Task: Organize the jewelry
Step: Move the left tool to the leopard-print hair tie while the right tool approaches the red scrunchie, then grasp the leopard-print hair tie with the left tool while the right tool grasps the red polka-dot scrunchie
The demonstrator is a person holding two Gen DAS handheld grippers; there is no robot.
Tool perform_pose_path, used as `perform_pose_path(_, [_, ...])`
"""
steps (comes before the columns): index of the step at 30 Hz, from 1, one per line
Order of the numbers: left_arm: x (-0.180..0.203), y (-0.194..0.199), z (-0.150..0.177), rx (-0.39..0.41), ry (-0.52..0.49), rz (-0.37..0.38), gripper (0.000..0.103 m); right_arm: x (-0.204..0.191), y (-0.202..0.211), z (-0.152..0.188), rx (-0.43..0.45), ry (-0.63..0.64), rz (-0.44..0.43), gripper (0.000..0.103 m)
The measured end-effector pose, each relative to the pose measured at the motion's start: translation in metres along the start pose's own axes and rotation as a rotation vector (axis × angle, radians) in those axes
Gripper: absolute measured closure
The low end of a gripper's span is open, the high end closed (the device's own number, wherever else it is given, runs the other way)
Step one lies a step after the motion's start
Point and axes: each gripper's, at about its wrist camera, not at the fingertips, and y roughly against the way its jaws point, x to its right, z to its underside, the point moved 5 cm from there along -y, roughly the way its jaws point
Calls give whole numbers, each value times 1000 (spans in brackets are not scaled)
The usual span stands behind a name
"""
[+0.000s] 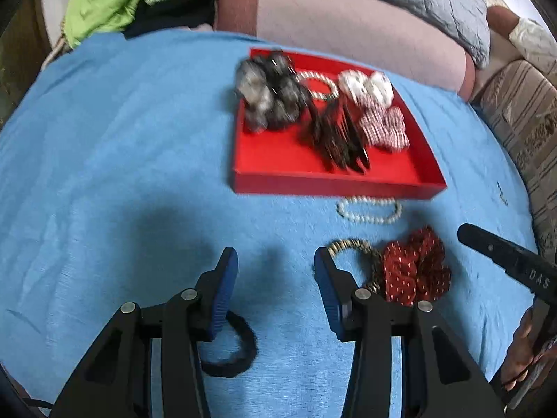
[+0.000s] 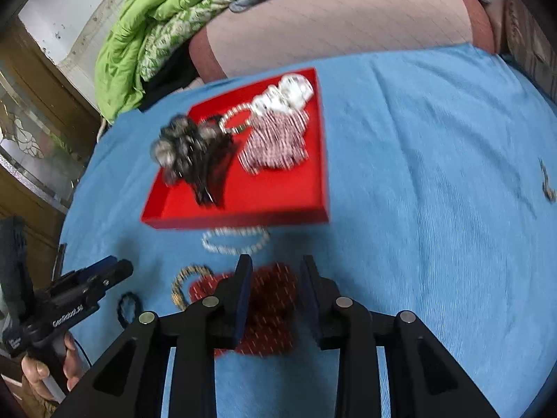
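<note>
- Black hair tie, one, a braided cloth loop, lies at the bottom of the left wrist view, partly under the left finger pad.
- Left gripper: two black fingers with ribbed blue pads, jaws partly apart, nothing between them, only blue cloth.
- Right gripper: same build, jaws partly apart, above the dark red scrunchie; whether the pads touch it is unclear, the frame is blurred.
- Dark red scrunchie, one, gathered fabric with small pale dots, lower centre of the right wrist view.
- Gold-black bracelet, one, a beaded ring, just left of the scrunchie and touching it.
- Pearl bracelet, one, white round beads, on the cloth just below the tray's near wall.
- Red tray, one, shallow and square with low walls, upper centre of both views.
- In the tray: one grey-black fluffy scrunchie at the left, one pearl-like bracelet at the back, one white scrunchie with red spots, one red-and-white striped scrunchie, dark hair clips in the middle, probably two or three, too smeared to count.
- Blue cloth, one, ribbed weave, covers the whole work surface.
- Hand on the left gripper's handle, lower left of the right wrist view.
- Green quilted bedding and a pink pillow at the top.
</note>
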Motion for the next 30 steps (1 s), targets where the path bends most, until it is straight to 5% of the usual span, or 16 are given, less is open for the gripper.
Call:
perform_pose_path(10, [23,-32,11,-34,-88,-13,59,0,-20,29,-30,-7,7,56])
perform_pose_path(27, [31,-38,14,6,-144,-75,59,-14,-35,42,-12,41,44,56])
perform_pose_path(28, [33,-38,14,11,-146,-82,60,-14,-35,43,-8,43,48,56])
perform_pose_path(30, [34,-37,15,17,-149,-91,78,-15,-36,44,-1,47,61,56])
